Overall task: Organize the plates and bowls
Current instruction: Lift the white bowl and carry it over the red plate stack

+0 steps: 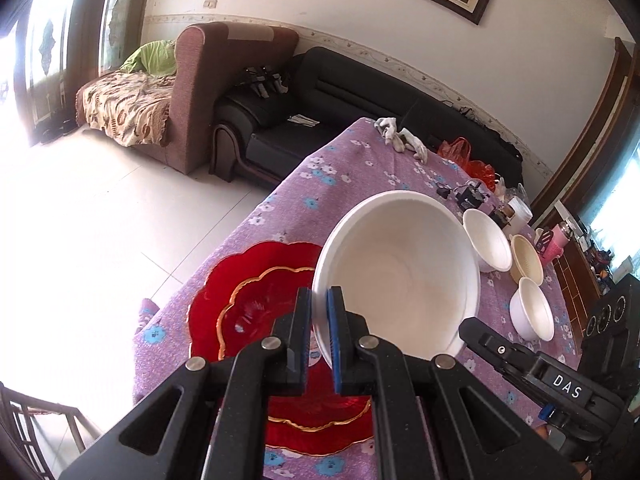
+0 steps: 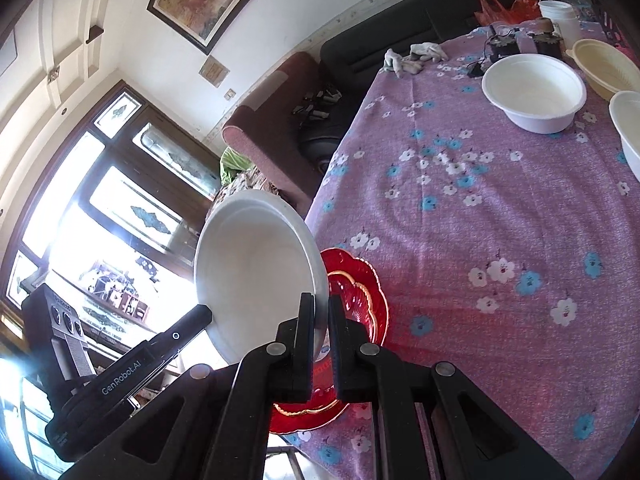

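A large white bowl (image 1: 400, 264) hangs tilted above the table, held by both grippers on opposite sides of its rim. My left gripper (image 1: 320, 312) is shut on the near rim. My right gripper (image 2: 322, 312) is shut on the other edge of the same bowl (image 2: 256, 268), and its finger (image 1: 480, 336) shows at the bowl's lower right in the left wrist view. Below the bowl lie stacked red scalloped glass plates (image 1: 248, 300) (image 2: 360, 292) with gold rims. Further along the table stand two smaller white bowls (image 1: 488, 244) (image 1: 532, 314) and a cream bowl (image 1: 526, 258).
The table wears a purple flowered cloth (image 1: 320, 184) (image 2: 480, 220). At its far end lie white gloves (image 1: 400, 138), a red plastic bag (image 1: 460, 152), black chargers (image 1: 468, 196) and a white tub (image 2: 560, 16). A black sofa (image 1: 320, 108) and a brown armchair (image 1: 200, 92) stand beyond.
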The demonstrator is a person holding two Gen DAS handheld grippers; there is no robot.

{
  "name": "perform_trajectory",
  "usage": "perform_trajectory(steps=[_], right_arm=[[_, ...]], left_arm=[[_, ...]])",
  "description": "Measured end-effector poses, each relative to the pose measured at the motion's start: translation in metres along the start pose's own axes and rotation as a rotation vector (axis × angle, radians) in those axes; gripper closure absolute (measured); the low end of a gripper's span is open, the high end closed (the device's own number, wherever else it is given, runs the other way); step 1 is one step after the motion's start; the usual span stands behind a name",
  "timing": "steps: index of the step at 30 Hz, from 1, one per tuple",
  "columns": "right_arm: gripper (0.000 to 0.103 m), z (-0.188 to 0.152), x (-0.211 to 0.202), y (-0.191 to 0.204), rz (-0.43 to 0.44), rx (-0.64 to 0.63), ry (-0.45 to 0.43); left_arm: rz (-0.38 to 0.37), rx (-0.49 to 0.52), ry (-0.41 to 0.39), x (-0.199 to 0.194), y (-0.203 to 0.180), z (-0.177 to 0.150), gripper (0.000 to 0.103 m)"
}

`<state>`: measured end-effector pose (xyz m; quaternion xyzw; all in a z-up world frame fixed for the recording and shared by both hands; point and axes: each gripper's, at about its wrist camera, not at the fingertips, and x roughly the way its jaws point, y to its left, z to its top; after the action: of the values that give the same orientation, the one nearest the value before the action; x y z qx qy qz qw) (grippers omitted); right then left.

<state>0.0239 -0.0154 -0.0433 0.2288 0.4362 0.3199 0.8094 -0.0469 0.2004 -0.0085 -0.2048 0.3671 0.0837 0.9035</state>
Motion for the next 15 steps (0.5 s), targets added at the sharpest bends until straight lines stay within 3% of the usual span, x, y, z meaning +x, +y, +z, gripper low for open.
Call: perform_trajectory(steps=[15], right_arm=[[0.094, -0.025, 0.054, -0.013, -0.053, 0.001, 0.164]], left_arm=[[0.06, 0.007, 0.15, 0.032, 0.035, -0.025, 0.094]])
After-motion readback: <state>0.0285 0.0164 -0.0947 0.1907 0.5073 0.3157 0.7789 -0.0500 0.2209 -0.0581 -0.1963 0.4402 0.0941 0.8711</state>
